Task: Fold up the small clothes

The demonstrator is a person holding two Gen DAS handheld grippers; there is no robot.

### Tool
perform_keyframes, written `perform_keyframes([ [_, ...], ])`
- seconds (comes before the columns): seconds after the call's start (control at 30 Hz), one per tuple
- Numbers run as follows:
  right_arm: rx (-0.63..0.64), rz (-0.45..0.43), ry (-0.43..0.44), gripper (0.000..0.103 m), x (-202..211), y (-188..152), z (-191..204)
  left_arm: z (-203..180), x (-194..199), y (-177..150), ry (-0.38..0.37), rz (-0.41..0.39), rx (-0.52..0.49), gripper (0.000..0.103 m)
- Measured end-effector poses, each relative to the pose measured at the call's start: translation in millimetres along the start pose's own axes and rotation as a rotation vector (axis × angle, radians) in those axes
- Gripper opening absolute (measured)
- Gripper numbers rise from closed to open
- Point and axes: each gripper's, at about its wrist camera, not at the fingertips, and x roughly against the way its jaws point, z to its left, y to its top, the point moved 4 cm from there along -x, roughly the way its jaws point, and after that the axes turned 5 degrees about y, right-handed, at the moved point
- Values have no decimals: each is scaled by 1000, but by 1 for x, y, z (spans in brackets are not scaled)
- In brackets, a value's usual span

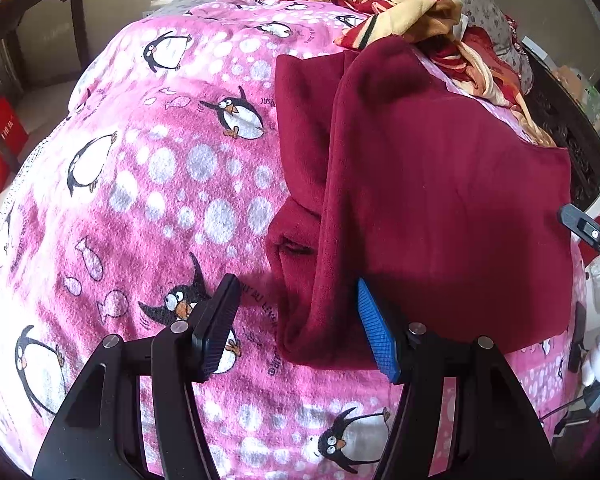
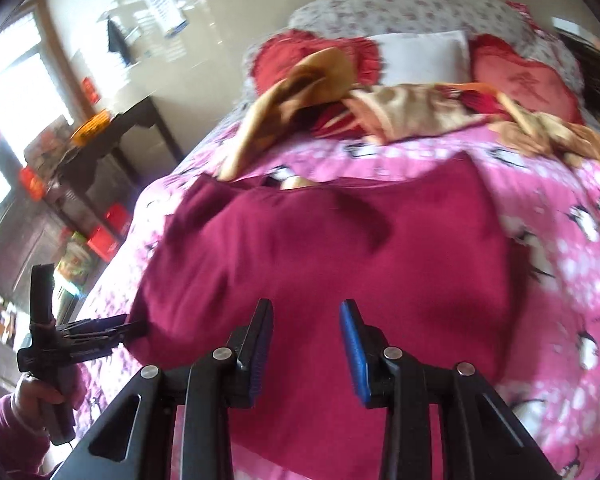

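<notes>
A dark red fleece garment (image 1: 440, 184) lay spread on the bed's pink penguin blanket (image 1: 148, 184), toward the bed's right side as the left wrist view showed it, with a heap of red and cream clothes (image 1: 412, 12) just beyond it toward the head of the bed. One side of the garment had already been turned over onto the body, leaving a thick doubled ridge along its left edge; the rest lay fairly flat, with a few soft wrinkles. By that showing the fold seemed only begun: one lengthwise turn in place, the other side and the final halving still to do, and the heap behind not yet touched.

The left hand-held gripper (image 1: 296, 332) hung just above the near end of that ridge, its pads apart and holding nothing, the cloth lying between and below them. The right hand-held gripper (image 2: 306, 348) hovered over the garment's near edge, its pads likewise apart and empty. In the right wrist view, which was blurred, the left one reached the garment's left edge from the side.
</notes>
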Motion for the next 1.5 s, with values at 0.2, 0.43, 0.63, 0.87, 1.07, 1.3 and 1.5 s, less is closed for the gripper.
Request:
perform_keyframes([
  [0.2, 89, 34, 75, 35, -62, 25, 57, 2, -3, -3, -23, -1, 11, 60],
  [0.43, 207, 64, 107, 39, -131, 60, 113, 7, -4, -4, -56, 6, 17, 62],
  [0.63, 218, 108, 64, 29, -183, 72, 130, 11, -5, -6, -75, 4, 18, 65],
  [0.87, 140, 149, 93, 29, -217, 73, 121, 12, -7, -6, -100, -2, 33, 71],
  [1.07, 114, 135, 148, 29, -187, 82, 118, 13, -8, -6, -106, -3, 35, 71],
  [1.3, 71, 59, 111, 29, -126, 50, 78, 15, -7, -6, -105, 1, 38, 71],
  [1.5, 57, -62, -82, 29, -43, 15, 5, 12, -9, -5, -95, -6, 32, 72],
])
